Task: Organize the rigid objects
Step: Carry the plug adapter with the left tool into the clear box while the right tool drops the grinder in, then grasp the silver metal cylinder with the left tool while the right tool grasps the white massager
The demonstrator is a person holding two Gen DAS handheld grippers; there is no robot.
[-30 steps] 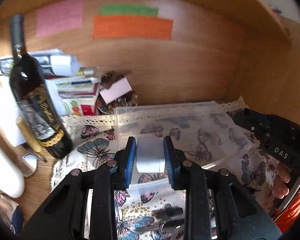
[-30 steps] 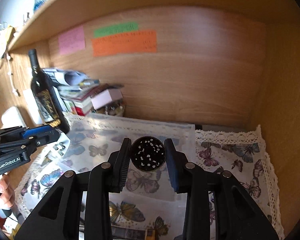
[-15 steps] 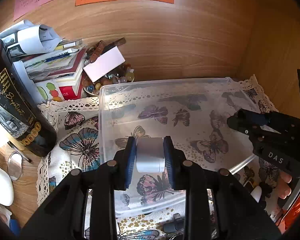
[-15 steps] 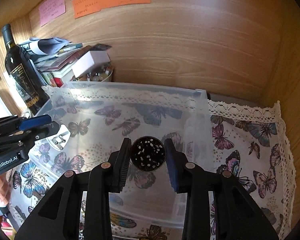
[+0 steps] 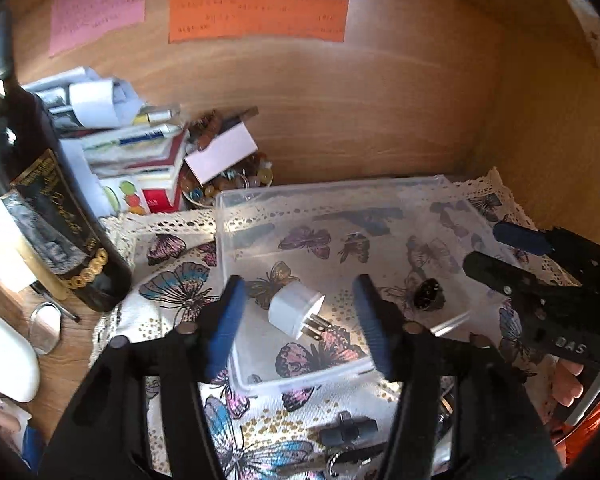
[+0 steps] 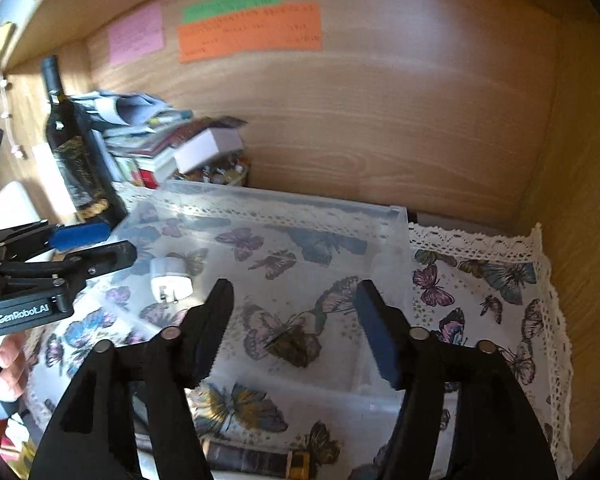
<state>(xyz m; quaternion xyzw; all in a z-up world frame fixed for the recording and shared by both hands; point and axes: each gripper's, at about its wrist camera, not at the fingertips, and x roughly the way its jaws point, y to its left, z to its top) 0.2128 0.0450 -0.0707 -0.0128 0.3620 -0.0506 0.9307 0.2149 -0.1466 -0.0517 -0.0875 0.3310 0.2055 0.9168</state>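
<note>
Left hand-held gripper: held above the clear plastic bin, angled down, fingers spread wide, holding nothing. White plug adapter lies on the bin floor between and just beyond its fingertips, prongs pointing right.

Right hand-held gripper: likewise over the bin, spread, unloaded. Dark round grinder rests on the bin floor, right of the adapter.

Change from half a second ago: both grippers were then pinching these items; both have since released.

Wine bottle: upright, left of bin.

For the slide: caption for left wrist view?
Left gripper open above white plug lying in clear bin; wine bottle at left.
</note>
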